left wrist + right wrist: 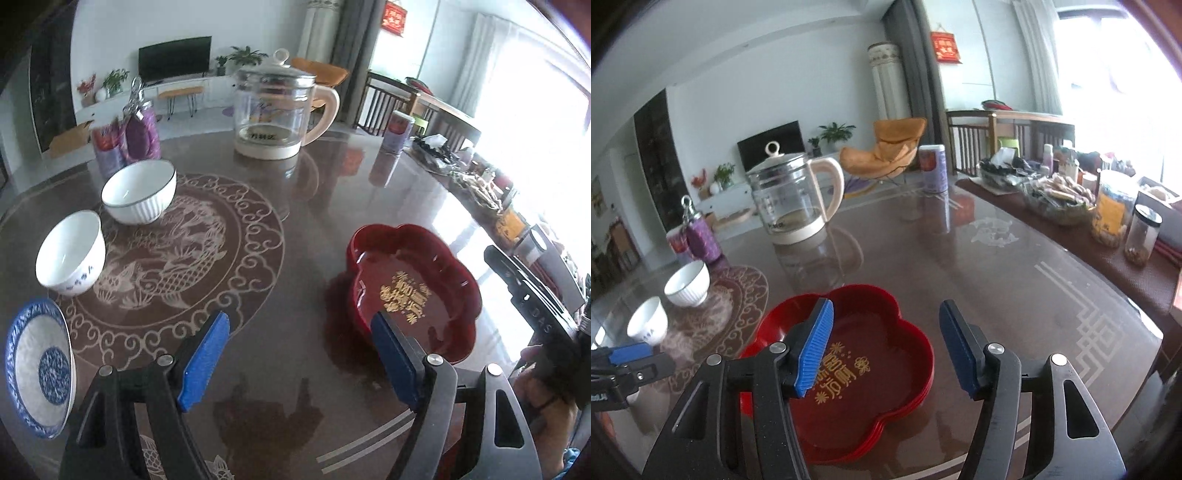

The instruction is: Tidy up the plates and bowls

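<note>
A red flower-shaped plate (413,284) with gold characters lies on the glossy brown table; in the right wrist view the red plate (860,354) looks like a stack of several. My left gripper (299,332) is open above the table just left of it, nothing between its blue pads. My right gripper (884,325) is open above the plate's right part, holding nothing. A ribbed white bowl (138,192) and a small white bowl (70,253) with blue marks stand at the left. A blue-and-white plate (38,367) sits at the near left edge.
A glass kettle (275,110) stands at the back of the table, purple cans (138,127) at the back left and another can (932,168) further right. Jars and snack bowls (1056,199) crowd the right side. The other gripper's body (532,302) is at the right.
</note>
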A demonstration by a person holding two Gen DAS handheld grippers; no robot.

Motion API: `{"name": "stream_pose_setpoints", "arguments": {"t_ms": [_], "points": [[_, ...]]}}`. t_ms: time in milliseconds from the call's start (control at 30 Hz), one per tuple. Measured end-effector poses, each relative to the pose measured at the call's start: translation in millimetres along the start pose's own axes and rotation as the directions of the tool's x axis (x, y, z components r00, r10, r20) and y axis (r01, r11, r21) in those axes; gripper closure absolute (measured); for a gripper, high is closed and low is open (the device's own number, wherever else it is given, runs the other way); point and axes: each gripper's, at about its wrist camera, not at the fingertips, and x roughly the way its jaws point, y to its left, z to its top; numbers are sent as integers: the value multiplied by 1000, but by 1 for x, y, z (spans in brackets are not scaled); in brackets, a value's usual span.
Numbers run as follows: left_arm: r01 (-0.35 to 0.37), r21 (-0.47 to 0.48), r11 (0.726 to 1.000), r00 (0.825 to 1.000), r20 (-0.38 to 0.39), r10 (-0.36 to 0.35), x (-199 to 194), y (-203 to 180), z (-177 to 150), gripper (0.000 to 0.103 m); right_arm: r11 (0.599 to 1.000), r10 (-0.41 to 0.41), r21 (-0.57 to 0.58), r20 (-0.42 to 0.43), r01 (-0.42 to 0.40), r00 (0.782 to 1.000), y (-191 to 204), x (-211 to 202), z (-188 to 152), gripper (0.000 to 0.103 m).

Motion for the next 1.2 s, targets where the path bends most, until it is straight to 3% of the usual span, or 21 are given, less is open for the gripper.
{"name": "stream_pose_setpoints", "arguments": {"t_ms": [333,433,533,600,700,900,1200], "points": [[-5,-51,999,1000,-28,4,10,17,-7,24,1000,-15,-25,0,15,1000,-1,-5,-3,37],[67,-102,993,996,-57,-73,16,23,1,24,1000,-30,7,21,29,999,-12,-12,-1,37],[133,-173,976,990,-21,-139,15,29,15,24,996,-44,77,15,43,999,-32,-15,-1,34],[153,-168,974,988,-6,-156,17,23,26,23,990,-33,136,-6,34,999,-48,-13,-2,34],[166,-90,982,983,-62,-171,37,0,37,17,979,10,203,-52,0,999,-63,-7,-6,34],[45,47,998,992,-123,-39,86,-36,34,17,937,183,332,-200,-109,962,-77,20,-27,34],[-25,42,999,985,-171,32,119,-42,14,18,946,198,307,-287,-106,937,-61,60,-27,34]]}}
